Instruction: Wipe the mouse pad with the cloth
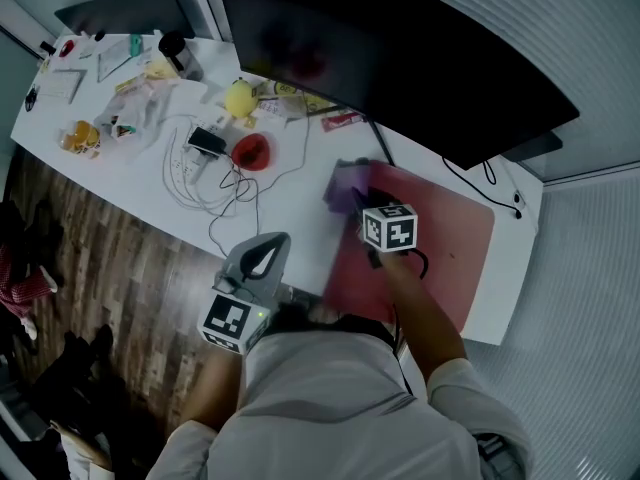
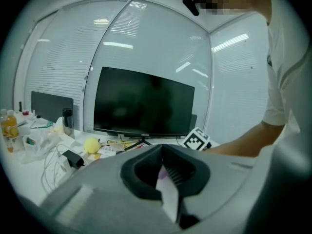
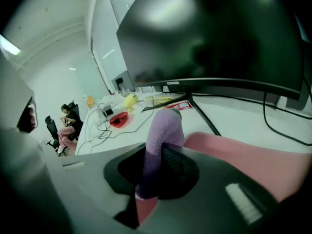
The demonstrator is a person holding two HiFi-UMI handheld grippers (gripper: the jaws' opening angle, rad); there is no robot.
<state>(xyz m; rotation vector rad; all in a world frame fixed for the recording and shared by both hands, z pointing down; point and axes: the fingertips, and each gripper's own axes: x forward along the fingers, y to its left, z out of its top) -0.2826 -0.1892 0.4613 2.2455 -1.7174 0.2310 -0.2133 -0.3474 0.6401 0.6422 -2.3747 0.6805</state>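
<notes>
Mouse pad (image 1: 445, 230), pink, lies on the right end of the white desk (image 1: 290, 193), in front of the monitor (image 1: 400, 58). Purple cloth (image 1: 345, 190) sits at the pad's far-left corner, with the right gripper (image 1: 362, 206) right on it. Left gripper (image 1: 264, 256) is off the desk's near edge, over the wood floor (image 1: 110, 258), well apart from pad and cloth.

Left gripper view: left gripper (image 2: 165, 177) has its jaws drawn together with nothing between them. It points at the monitor (image 2: 144, 101) across the desk clutter.

Right gripper view: right gripper (image 3: 158, 165) is clamped on the cloth (image 3: 163, 133), which sticks up out of the jaws in a fold. Pad (image 3: 243, 155) is just past and under the jaws.
</notes>
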